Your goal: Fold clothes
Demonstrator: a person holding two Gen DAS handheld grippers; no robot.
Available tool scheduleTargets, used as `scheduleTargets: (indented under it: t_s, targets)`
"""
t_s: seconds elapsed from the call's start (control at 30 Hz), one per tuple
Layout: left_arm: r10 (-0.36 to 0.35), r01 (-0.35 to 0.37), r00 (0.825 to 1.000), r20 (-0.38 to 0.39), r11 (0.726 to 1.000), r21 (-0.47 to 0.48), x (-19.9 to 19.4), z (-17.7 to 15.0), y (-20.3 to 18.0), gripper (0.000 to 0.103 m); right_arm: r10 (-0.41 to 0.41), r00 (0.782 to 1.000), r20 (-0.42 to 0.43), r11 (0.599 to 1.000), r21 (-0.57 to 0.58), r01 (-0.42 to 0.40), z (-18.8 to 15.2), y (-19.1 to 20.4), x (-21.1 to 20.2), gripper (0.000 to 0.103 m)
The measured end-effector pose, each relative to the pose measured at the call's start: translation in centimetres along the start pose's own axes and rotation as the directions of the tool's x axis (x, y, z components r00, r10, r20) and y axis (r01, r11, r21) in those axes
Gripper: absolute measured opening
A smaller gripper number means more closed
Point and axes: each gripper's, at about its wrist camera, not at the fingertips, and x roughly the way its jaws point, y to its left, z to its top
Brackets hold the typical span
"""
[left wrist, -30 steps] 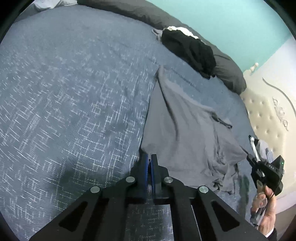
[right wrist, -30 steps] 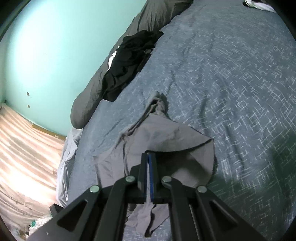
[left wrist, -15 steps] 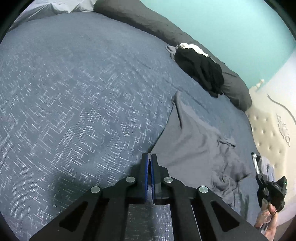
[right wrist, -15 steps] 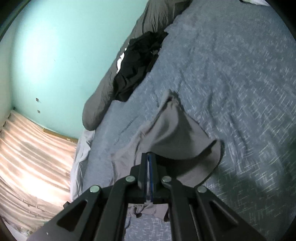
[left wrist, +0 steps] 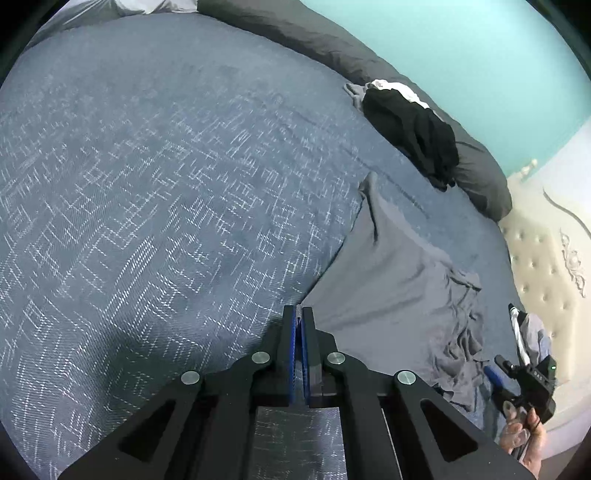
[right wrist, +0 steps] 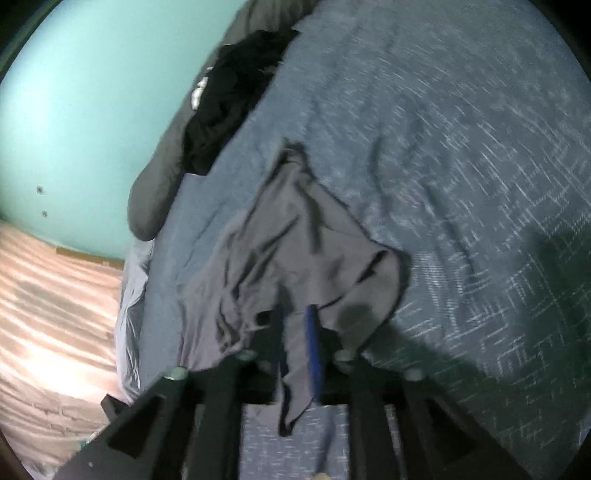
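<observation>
A wide bed is covered by a blue-grey woven bedspread (left wrist: 155,206) flecked with short white dashes, set against a turquoise wall (left wrist: 480,55), with a long dark grey bolster pillow (left wrist: 303,33) along the far edge. A crumpled black garment (left wrist: 413,136) is heaped on that pillow. The thin grey jersey garment (left wrist: 384,280) is spread on the bedspread, flat at its left edge and rumpled toward the right. The left gripper (left wrist: 298,314) is seen pressed shut on the garment's near left corner. The right gripper (right wrist: 295,321) is opening, with a limp fold of the same cloth hanging loose between its blue pads (right wrist: 313,343), apparently released. The step in hand is judged to be laying the garment flat: the left corner should be kept taut, and the right side's wrinkles drawn out before any fold is made, since soft jersey bunches readily.
</observation>
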Motion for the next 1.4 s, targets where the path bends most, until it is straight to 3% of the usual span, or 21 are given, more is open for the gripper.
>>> scheduleTargets:
  t_s: [0.17,0.4,0.47,0.6,0.7,1.4]
  targets:
    - [0.001,-0.001,1.0,-0.001,1.0,0.014,0.1,-0.1,-0.4,0.002,-0.013,1.0,0.012,0.996,0.092,0.012,0.5,-2.0,0.5,0.04]
    - [0.004,-0.004,1.0,-0.009,1.0,0.014,0.1,-0.3,-0.2,0.002,0.01,0.999,0.033,0.997,0.081,-0.012,1.2,-1.8,1.3,0.04]
    - [0.005,-0.005,1.0,-0.01,1.0,0.014,0.2,-0.3,-0.2,0.002,0.022,0.999,0.047,0.996,0.089,-0.027,1.2,-1.9,1.5,0.035]
    - [0.004,-0.004,1.0,-0.01,1.0,0.013,0.2,-0.4,-0.1,0.002,0.019,0.998,0.064,0.995,0.099,-0.026,1.3,-2.3,1.8,0.009]
    - [0.005,-0.005,1.0,-0.012,1.0,0.015,0.2,-0.4,-0.1,0.002,0.019,0.996,0.083,0.994,0.105,-0.028,1.4,-2.8,1.5,0.003]
    - [0.017,-0.017,0.999,0.027,1.0,-0.014,-0.4,0.6,0.7,0.002,0.133,0.978,0.162,0.989,0.041,-0.142,1.5,-0.2,-5.5,0.001]
